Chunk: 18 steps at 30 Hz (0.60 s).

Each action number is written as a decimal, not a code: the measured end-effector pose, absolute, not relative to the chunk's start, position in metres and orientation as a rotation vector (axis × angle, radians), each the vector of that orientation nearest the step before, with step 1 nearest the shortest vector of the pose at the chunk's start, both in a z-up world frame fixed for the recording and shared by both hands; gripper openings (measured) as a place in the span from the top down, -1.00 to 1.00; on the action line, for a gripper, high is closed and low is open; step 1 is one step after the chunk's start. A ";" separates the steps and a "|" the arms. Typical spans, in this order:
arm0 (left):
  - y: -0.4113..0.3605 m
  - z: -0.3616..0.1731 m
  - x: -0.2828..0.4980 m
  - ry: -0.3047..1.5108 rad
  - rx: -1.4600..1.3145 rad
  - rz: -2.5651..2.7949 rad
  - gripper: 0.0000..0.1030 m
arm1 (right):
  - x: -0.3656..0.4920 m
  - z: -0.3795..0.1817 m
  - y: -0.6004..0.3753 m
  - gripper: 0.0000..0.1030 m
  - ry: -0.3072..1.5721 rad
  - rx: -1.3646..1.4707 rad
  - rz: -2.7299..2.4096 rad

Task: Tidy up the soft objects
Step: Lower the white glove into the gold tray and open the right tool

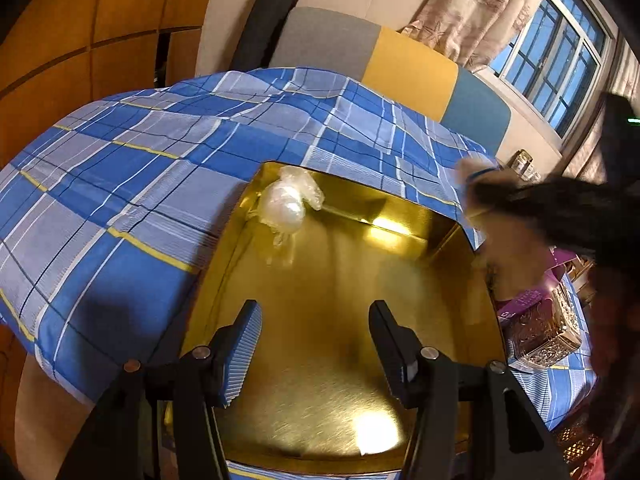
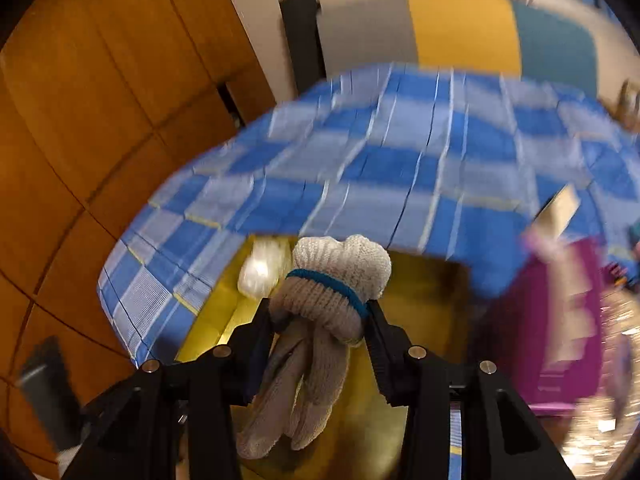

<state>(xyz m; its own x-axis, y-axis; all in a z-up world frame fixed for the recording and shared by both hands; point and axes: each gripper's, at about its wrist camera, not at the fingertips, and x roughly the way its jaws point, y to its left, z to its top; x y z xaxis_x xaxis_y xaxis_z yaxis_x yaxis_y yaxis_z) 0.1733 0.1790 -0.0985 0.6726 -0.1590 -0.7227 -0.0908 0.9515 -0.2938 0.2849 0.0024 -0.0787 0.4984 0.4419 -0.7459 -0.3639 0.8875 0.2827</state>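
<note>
Both cameras sit just behind their hand-held grippers and look forward and steeply down. The left view hangs close over the gold tray point(image 1: 320, 340), its far rim against the plaid bed point(image 1: 120, 168). The right view, blurred, faces the same tray point(image 2: 424, 300) from close by. Both share tray, bed, wooden wall point(image 1: 80, 40) and the headboard point(image 1: 408, 68) at the far side.

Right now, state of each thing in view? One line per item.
Left gripper: open, empty, over the gold tin.
Right gripper: shut on the knit gloves.
Knit gloves: rolled into a bundle, blue cuff band showing, fingers dangling, held above the tin.
Gold tin: open, no lid on it, resting on the plaid sheet.
Plastic-wrapped bundle: lying in the tin's far left corner.
</note>
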 end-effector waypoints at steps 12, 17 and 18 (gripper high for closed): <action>0.220 -0.098 0.155 0.824 -0.406 0.018 -0.10 | 0.355 -0.147 0.068 0.05 1.059 0.109 0.404; 0.226 -0.101 0.153 0.823 -0.430 0.031 -0.10 | 0.366 -0.152 0.078 -0.18 1.051 0.143 0.412; 0.227 -0.101 0.153 0.820 -0.433 0.032 -0.10 | 0.365 -0.150 0.079 -0.26 1.043 0.140 0.406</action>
<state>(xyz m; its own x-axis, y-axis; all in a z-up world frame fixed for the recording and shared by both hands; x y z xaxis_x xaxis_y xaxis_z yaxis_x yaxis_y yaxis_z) 0.1532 0.2270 -0.1007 0.6868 -0.1377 -0.7137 -0.1926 0.9123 -0.3614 0.3651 0.0795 -0.1503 0.4369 0.3908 -0.8102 -0.2594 0.9172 0.3025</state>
